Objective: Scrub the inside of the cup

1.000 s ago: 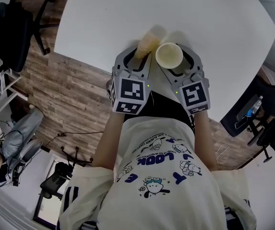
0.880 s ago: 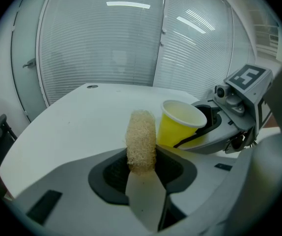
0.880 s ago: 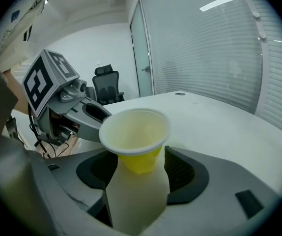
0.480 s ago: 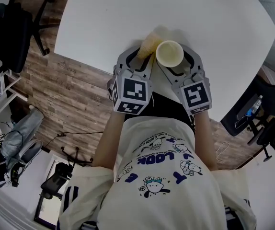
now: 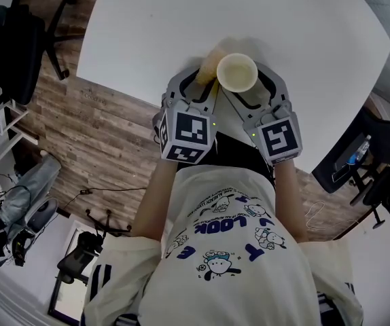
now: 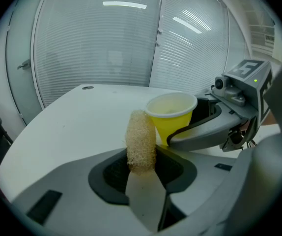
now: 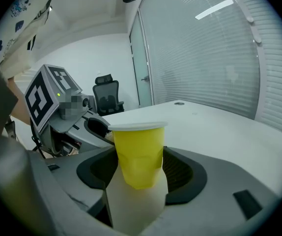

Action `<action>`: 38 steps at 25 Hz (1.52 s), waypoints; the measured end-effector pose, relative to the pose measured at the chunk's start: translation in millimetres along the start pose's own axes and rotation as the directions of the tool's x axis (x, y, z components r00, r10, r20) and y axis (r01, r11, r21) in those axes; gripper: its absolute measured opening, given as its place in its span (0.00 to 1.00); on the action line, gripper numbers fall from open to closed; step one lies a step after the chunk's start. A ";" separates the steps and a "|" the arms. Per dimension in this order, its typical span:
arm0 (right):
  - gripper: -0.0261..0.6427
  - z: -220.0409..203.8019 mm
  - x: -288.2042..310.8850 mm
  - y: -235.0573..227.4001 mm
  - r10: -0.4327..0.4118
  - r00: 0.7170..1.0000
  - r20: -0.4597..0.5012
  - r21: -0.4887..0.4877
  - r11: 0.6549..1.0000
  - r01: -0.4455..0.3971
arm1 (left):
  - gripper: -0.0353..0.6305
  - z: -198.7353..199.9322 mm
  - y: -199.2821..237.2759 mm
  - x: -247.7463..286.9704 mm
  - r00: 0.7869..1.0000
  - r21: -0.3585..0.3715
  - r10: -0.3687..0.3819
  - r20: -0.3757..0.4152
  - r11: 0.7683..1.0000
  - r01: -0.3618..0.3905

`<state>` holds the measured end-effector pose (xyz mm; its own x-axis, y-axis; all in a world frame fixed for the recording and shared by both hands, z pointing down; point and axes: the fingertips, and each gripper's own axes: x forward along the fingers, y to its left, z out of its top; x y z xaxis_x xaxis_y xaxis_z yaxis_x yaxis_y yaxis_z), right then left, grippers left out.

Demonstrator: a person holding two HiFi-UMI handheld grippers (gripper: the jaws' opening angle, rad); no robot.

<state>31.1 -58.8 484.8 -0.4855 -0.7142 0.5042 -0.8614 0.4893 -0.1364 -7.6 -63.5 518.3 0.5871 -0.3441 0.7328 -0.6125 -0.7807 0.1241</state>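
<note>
Our left gripper [image 6: 142, 173] pinches a springy loofah scrubber [image 6: 140, 139] by its base. Just beside it, our right gripper [image 7: 137, 181] clamps the light yellow cup [image 7: 137, 149] low on its thin, probably crushable wall, over the white table [image 5: 147, 32].

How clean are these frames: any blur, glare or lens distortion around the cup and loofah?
Head view: evenly lit and sharp, with fisheye curving the edges of the white table; the cup shows no glare. Left gripper view: loofah crisp, corners vignetted black, bright light streaks on the blinds. Right gripper view: cup in focus, strong barrel distortion, no motion blur.
</note>
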 end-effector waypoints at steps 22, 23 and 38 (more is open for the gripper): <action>0.44 41.3 -23.8 -8.3 -0.037 0.997 0.066 -0.047 0.998 0.040 | 0.29 12.8 9.0 -18.9 0.999 0.037 -0.002 0.034 0.999 0.001; 0.44 43.2 -27.0 -10.9 -0.045 0.997 0.064 -0.060 0.997 0.049 | 0.29 14.6 11.9 -22.8 0.999 0.038 0.002 0.040 0.999 -0.003; 0.44 70.7 -50.6 -27.0 -0.085 0.996 -0.027 -0.379 0.923 0.068 | 0.29 77.4 22.1 -79.6 0.992 0.323 0.012 0.123 0.945 -0.052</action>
<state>68.3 -71.3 402.7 -0.4064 -0.7392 0.5370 -0.7713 0.5926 0.2320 -26.8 -93.7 410.9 0.6402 -0.4153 0.6462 -0.4380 -0.8884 -0.1370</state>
